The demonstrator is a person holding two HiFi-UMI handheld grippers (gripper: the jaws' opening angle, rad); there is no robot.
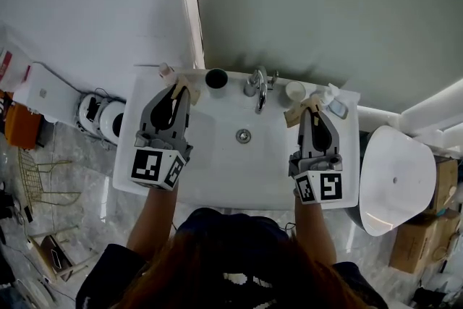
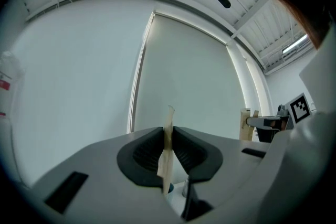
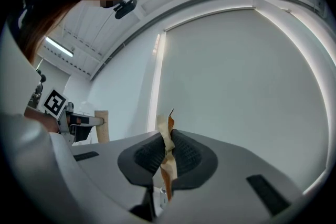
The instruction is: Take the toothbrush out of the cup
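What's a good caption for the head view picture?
Left gripper and right gripper over a white sink, each pinching a tan strip.

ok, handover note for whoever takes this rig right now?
Left gripper: jaws shut on a thin tan strip, over the sink's left rear.
Right gripper: jaws shut on a crumpled tan strip, over the right rear.
Dark cup and white cup stand on the back rim, either side of the faucet.
Done: cannot tell; no toothbrush shows in any view.
Left: find the toothbrush, free a gripper, lift it from its cup.
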